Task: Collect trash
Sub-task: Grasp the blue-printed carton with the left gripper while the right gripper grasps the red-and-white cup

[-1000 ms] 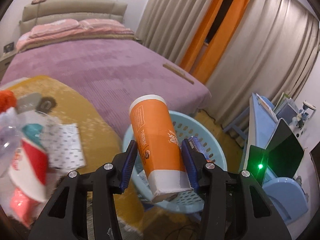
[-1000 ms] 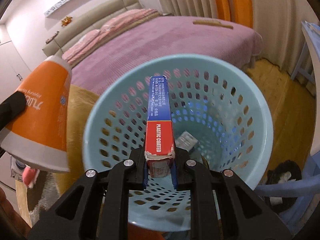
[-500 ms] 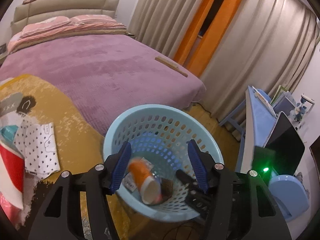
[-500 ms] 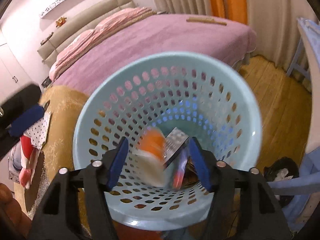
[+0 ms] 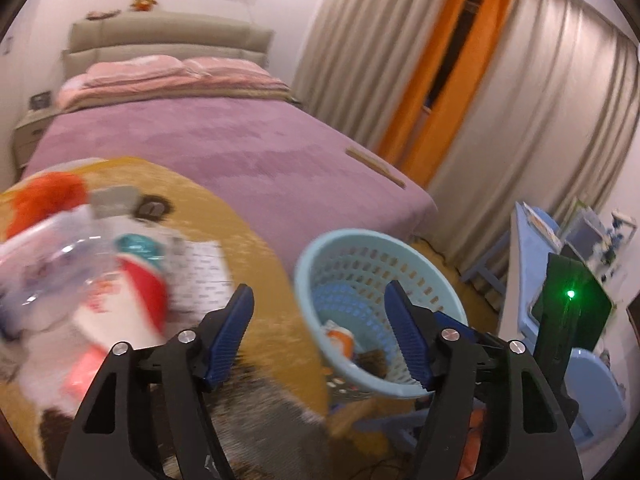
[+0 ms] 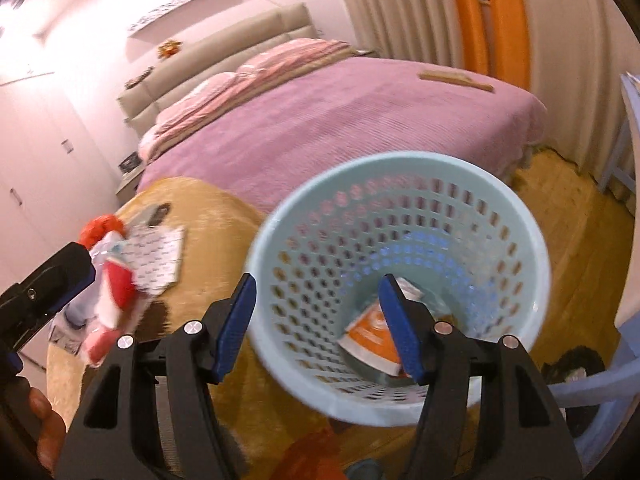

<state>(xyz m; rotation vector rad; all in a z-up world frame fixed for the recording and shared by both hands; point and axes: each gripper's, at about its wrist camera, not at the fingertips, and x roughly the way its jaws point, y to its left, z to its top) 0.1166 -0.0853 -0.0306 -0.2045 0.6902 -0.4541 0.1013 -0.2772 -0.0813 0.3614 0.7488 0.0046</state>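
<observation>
A light blue perforated basket (image 5: 320,252) (image 6: 520,216) stands by the foot of the bed. An orange paper cup (image 6: 370,336) (image 5: 340,336) lies inside it. My left gripper (image 5: 320,332) has nothing between its blue pads and its jaws are opening; it hangs over the basket's left rim. My right gripper (image 6: 320,320) is open and empty above the basket's near left wall. A heap of trash lies on the yellow blanket: a red and white cup (image 5: 132,300) (image 6: 116,284), a clear plastic bag (image 5: 52,256), a dotted paper (image 5: 200,268) (image 6: 156,256) and an orange item (image 5: 44,196).
The purple bed (image 5: 224,140) fills the middle, with a wooden stick (image 5: 376,168) near its corner. A blue desk (image 5: 528,264) and a device with a green light (image 5: 570,294) stand to the right. Curtains (image 5: 500,100) hang behind. The left gripper's finger (image 6: 48,280) shows in the right wrist view.
The left gripper let go of the orange cup and the right one the red and blue box; both fell into the basket. Both grippers opened and swung left toward the trash heap.
</observation>
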